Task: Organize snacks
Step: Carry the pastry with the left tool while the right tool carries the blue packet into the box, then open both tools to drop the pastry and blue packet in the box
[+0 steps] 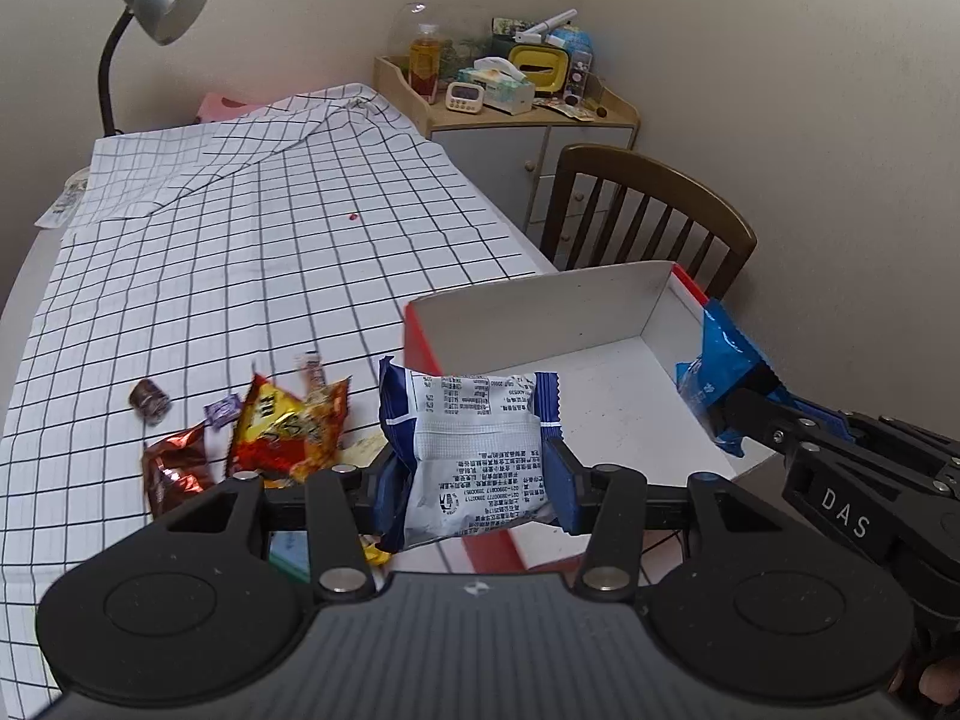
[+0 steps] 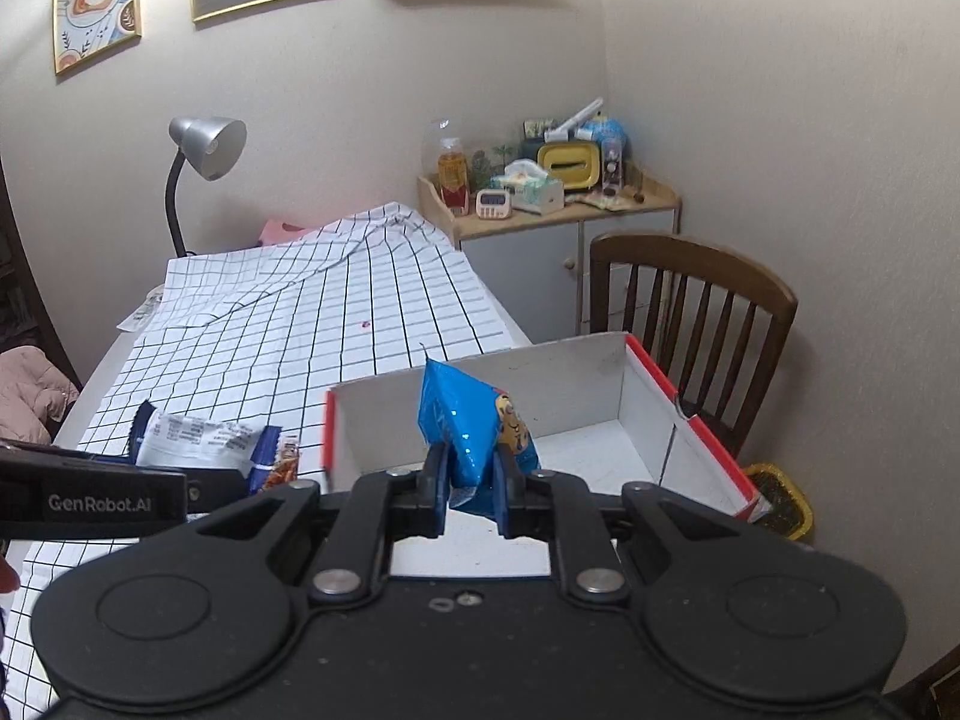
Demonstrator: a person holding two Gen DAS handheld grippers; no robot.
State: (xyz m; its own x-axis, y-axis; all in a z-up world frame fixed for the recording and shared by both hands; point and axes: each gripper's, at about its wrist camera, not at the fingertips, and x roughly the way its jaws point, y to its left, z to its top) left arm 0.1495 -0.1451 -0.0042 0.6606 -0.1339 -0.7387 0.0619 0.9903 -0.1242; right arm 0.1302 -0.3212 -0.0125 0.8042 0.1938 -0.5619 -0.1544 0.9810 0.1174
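box: red outside, white inside, open-top cardboard box [image 1: 540,312] sitting on the checked tablecloth [image 1: 240,252] at the table's near right corner. Floor of it looks bare from both cams, nothing lying in it that I can spot.
left gripper: left gripper [image 1: 477,480] is clamped on a navy-and-white snack packet [image 1: 474,450], print side facing the camera, held up at the box's near-left edge, partly over the cloth, partly over the box.
right gripper: right gripper [image 2: 471,492] is pinched tight on the bottom of a bright blue snack bag [image 2: 474,426] with a cartoon face on it, bag standing up over the box's near side.
loose snacks: pile still on the cloth left of the box, with an orange-red packet [image 1: 288,426], a brown foil one [image 1: 174,471], a small purple candy [image 1: 219,407] and a dark round wrapped thing [image 1: 150,399].
side cabinet: wooden tray-top cabinet [image 1: 510,114] in the corner, crammed with a bottle, timer, tissue box and a yellow case.
other: wooden chair [image 1: 648,210] behind the box, grey desk lamp [image 1: 162,0] at the table's far end.
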